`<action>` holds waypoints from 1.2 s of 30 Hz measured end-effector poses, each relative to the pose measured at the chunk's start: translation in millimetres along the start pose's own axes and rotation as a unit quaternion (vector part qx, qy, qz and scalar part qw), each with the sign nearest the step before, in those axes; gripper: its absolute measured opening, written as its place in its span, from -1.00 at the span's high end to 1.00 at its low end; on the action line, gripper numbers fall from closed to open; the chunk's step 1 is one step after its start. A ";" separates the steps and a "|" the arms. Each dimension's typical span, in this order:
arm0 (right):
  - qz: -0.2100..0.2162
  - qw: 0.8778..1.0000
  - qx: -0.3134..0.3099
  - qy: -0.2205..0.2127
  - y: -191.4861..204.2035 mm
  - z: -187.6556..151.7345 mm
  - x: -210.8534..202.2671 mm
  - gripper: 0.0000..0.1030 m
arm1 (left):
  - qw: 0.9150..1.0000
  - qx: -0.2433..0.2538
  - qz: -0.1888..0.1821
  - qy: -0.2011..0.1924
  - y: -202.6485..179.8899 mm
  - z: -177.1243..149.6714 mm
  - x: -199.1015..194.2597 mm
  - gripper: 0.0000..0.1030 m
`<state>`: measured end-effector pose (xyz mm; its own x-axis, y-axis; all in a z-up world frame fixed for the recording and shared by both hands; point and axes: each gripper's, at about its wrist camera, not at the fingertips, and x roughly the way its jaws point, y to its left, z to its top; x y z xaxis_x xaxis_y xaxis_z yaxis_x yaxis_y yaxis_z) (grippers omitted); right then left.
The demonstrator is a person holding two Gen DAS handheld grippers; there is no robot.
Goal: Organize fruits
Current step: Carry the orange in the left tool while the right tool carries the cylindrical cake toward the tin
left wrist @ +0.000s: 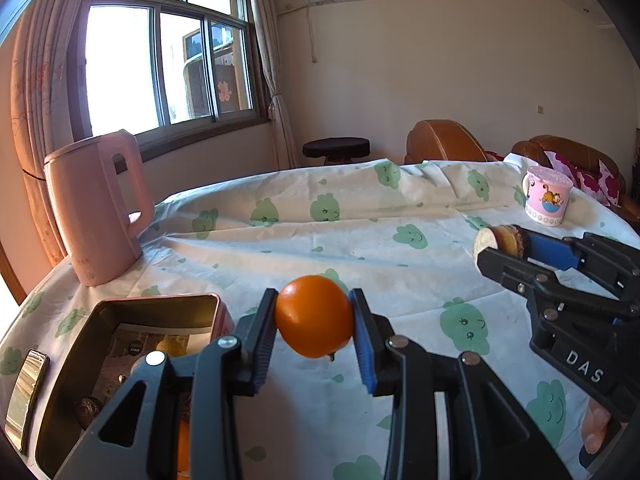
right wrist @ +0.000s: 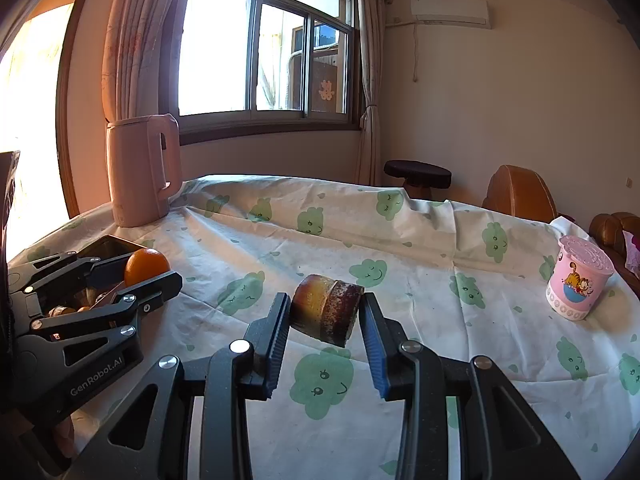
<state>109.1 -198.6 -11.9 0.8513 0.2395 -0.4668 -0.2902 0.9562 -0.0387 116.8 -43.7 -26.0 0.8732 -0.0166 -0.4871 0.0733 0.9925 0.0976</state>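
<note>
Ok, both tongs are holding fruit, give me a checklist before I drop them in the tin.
1. Left tongs shut on orange: ok.
2. Right tongs shut on the brown cut piece: ok, though it sits tilted.
3. Tin open: ok.
4. Room left in tin: cannot tell, some items already inside.
5. Orange over tin: not ok, it hangs beside it, over the cloth.
6. Kettle and cup out of the way: ok.

Tin (left wrist: 160,304) left of the left fingers (left wrist: 262,336) was cut by the bottom edge; contents mostly hidden behind the linkage, too small to identify. Phone (left wrist: 26,392) further left clipped at frame edge. Tin (right wrist: 108,246) mostly hidden in right view.
</note>
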 end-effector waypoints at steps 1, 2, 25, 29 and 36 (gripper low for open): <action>0.000 1.000 0.000 -0.001 -0.2 0.0 -0.4 0.27 | 1.000 0.000 0.000 -0.002 0.1 0.0 -0.5 0.28; 0.000 1.000 0.000 -0.003 -0.3 0.0 -0.9 0.27 | 1.000 -0.001 0.001 -0.003 0.3 0.0 -1.2 0.28; -0.005 0.999 0.003 -0.036 -0.8 -1.3 -13.3 0.27 | 0.999 -0.024 0.005 -0.043 9.2 -1.9 -17.0 0.28; -0.006 0.999 0.004 -0.042 -0.7 -1.7 -15.5 0.27 | 0.998 -0.028 0.006 -0.049 10.0 -2.2 -18.9 0.28; -0.006 0.999 0.006 -0.050 -1.3 -2.1 -18.9 0.27 | 0.998 -0.030 0.006 -0.054 10.3 -2.5 -20.5 0.28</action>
<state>92.5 -204.8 -4.8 0.8943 0.2428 -0.3759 -0.2747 0.9610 -0.0328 98.4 -32.8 -17.2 0.9206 -0.0136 -0.3902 0.0355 0.9982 0.0491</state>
